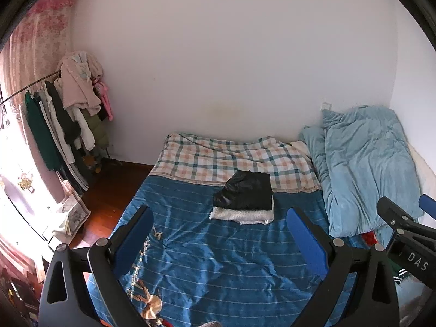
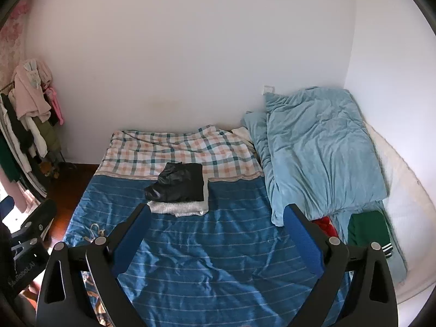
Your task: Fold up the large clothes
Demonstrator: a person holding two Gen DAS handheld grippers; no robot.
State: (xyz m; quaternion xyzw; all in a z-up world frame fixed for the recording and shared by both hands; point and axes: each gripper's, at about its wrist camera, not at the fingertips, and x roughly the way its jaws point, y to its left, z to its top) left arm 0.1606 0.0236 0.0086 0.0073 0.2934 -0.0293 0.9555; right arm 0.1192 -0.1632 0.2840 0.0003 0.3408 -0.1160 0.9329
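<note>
I am holding both the left gripper (image 1: pixel 219 219) and right gripper (image 2: pixel 216 216) spread and empty; next, reaching slowly for the green garment (image 2: pixel 366 229) seems best.

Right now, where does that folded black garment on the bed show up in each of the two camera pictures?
Left wrist view: the black garment sits just right of center, on a folded white cloth.
Right wrist view: the black garment sits left of center, beyond the left fingertip.
Shared landmark: the light blue duvet, heaped to the right of the garment in both.
</note>
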